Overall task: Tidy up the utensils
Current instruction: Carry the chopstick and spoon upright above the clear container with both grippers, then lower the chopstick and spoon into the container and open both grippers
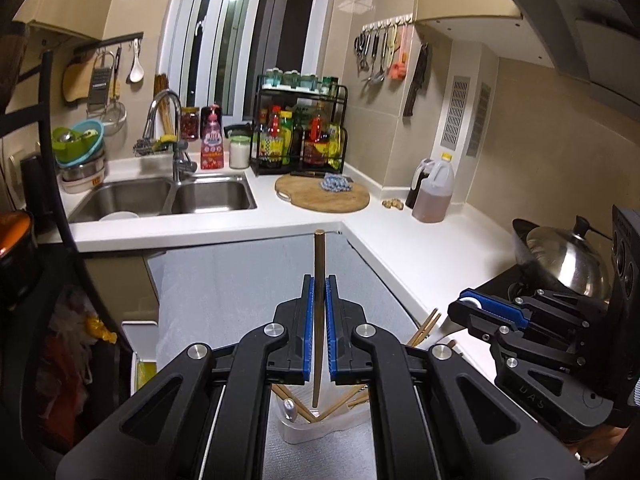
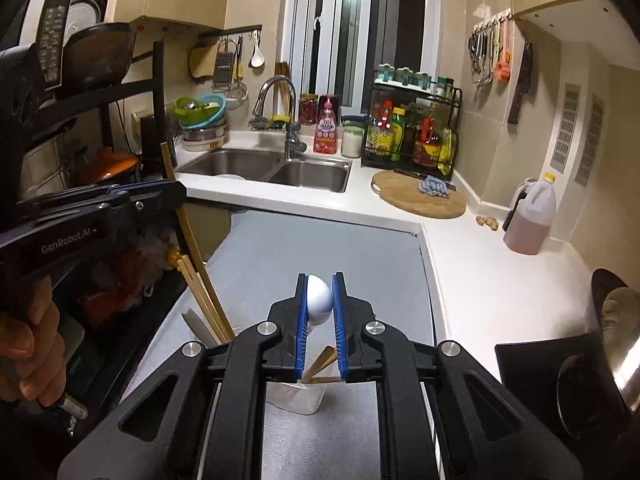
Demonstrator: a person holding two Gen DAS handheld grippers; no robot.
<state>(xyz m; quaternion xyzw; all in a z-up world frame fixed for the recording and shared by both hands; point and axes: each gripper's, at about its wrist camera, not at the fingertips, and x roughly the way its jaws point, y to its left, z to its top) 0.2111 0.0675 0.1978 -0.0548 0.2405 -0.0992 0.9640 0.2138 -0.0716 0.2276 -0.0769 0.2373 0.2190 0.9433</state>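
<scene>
Left gripper (image 1: 319,292) is clamped on a single chopstick (image 1: 319,320), long axis running along the fingers, lower tip hanging just above the clear container (image 1: 320,426) on the desk (image 1: 224,280). So the container sits directly below and slightly behind the fingertips. Other chopsticks (image 1: 344,404) already lean inside it. Right gripper (image 2: 320,300) pinches a white spoon (image 2: 319,300) by the bowl, handle pointing down toward the same container (image 2: 296,398), which shows beneath its jaws. Both loads are near the opening; the chopstick looks nearer to dropping in, probably a straight lowering.
</scene>
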